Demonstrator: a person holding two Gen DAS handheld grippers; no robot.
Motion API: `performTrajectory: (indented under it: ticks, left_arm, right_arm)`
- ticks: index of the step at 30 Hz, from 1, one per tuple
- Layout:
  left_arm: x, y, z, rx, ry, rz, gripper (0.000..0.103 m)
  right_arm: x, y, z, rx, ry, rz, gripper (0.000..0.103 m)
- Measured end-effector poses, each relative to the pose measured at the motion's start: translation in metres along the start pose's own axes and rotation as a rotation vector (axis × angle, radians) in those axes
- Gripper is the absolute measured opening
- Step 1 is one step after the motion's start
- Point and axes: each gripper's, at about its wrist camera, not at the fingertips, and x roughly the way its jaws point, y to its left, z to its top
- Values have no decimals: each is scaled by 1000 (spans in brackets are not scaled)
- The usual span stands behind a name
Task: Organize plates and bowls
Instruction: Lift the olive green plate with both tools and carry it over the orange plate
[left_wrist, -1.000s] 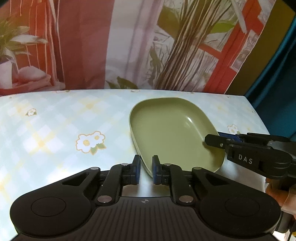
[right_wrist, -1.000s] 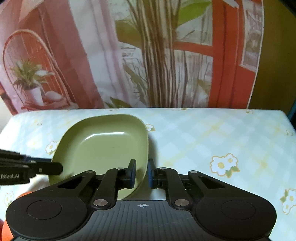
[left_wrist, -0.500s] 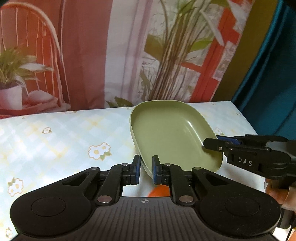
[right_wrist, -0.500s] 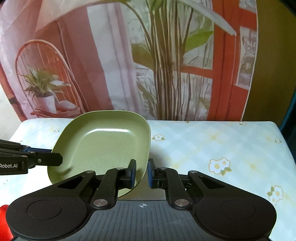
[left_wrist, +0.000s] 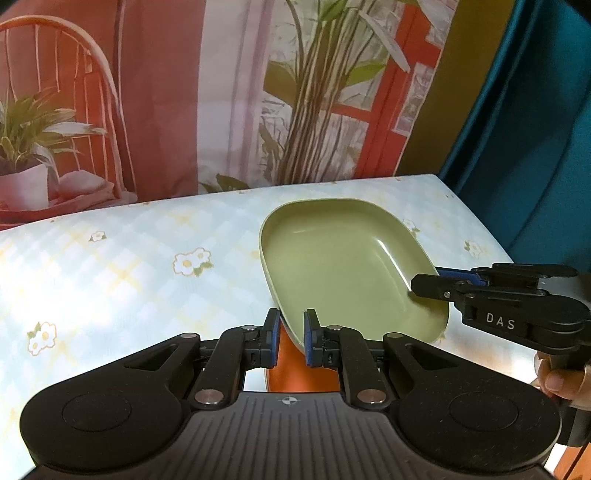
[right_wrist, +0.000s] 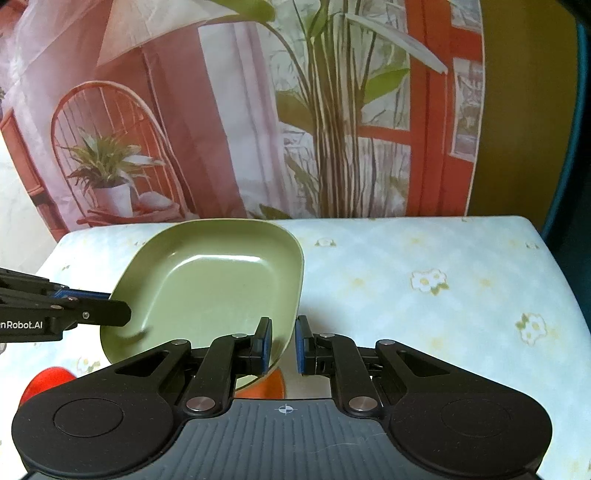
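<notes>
Between both grippers: green plate (left_wrist: 343, 266) lifted above table (left_wrist: 110, 280), left gripper (left_wrist: 290, 338) and right gripper (right_wrist: 282, 345) each clamping rim.

Both views bright, soft daylight tone. Pale glare washes the worktop (left_wrist: 110, 280) at left; a highlight streak runs along the green plate (left_wrist: 343, 266) inner wall, a broader sheen on its far wall in the right view. Strong fisheye bending at frame edges; corners vignette dark. Foreground sharp; printed backdrop (right_wrist: 258, 129) slightly soft.
</notes>
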Motion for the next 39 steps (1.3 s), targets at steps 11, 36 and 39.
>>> performTrajectory:
  ticks: [11,36,39]
  left_arm:
    - [-11,0,-12,15,5,-14,14]
    - [-10,-2,-17,24,20,-14,14]
    - [-8,-2,-18,23,25,-12,14]
  right_arm:
    - [-22,9,-16,-7,6,5,13]
    - [-34,15,-30,-9,24,2,13]
    - [-33,16,-31,-8,32,3,13]
